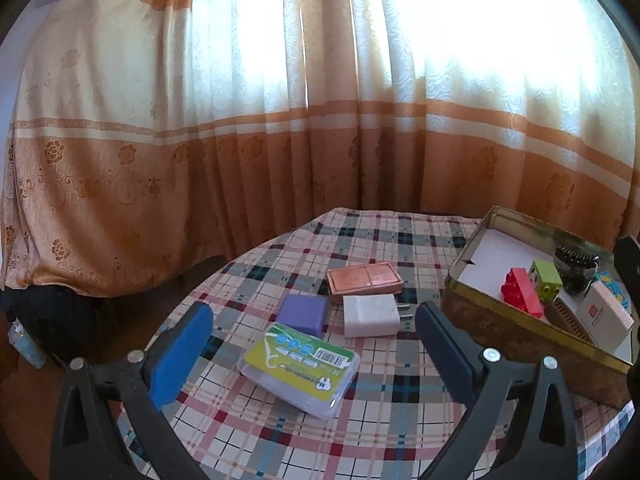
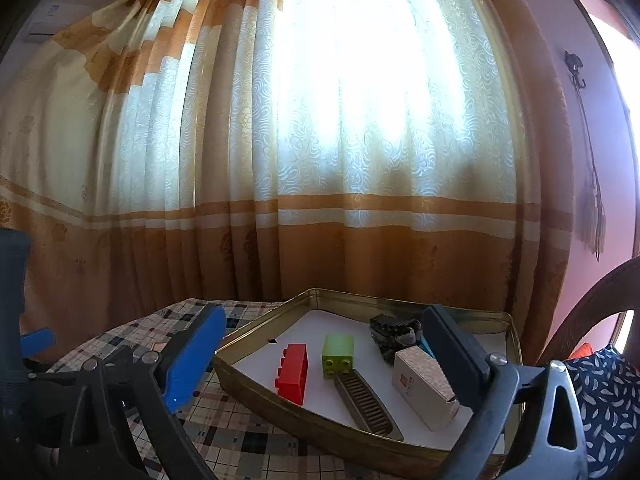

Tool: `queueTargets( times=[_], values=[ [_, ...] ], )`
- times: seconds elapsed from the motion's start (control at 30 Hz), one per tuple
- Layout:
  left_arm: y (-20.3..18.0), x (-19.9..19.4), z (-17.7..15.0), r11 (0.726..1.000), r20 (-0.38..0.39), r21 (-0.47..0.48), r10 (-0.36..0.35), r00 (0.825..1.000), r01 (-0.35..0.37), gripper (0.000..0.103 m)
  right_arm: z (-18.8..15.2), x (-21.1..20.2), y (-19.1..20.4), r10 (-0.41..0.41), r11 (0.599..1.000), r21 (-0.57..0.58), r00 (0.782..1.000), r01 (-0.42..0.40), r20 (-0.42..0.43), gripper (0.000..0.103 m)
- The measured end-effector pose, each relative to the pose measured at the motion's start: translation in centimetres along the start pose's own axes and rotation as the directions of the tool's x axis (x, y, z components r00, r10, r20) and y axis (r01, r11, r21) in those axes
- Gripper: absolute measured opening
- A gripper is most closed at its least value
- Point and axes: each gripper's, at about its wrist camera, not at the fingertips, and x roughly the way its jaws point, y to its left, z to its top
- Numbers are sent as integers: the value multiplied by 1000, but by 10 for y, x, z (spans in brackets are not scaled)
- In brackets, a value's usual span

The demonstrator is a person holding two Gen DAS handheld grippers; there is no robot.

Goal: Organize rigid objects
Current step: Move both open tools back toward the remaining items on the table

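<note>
In the left wrist view my left gripper [image 1: 316, 328] stands open over the plaid table [image 1: 384, 412], its jaws wide on either side of a clear plastic case with a green label [image 1: 298, 368]. Just beyond lie a purple block [image 1: 303, 313], a white plug adapter [image 1: 370, 315] and a copper-coloured tin [image 1: 365, 279]. In the right wrist view my right gripper [image 2: 326, 340] is open above a gold metal tin [image 2: 256, 390]. Inside it are a red brick [image 2: 294, 373], a green brick [image 2: 338, 354], a white box [image 2: 426, 388], a ribbed metal piece [image 2: 364, 404] and a dark clip [image 2: 394, 332]. Nothing is between its fingers.
The gold tin [image 1: 516, 334] sits at the table's right. Orange and cream curtains [image 1: 280, 120] hang close behind the table. A dark patterned cushion [image 2: 604, 396] and a curved chair back [image 2: 592, 304] are at the right. The table's left edge drops to a dark floor.
</note>
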Motion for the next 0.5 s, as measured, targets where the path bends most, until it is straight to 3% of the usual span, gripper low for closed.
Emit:
queueTargets(
  times=[0.5],
  values=[
    [-4,-2,-3,1000,-19,25,-18,1000,18,102,1,1,-2,1,1000,14,1000,-1,-7,101]
  ],
)
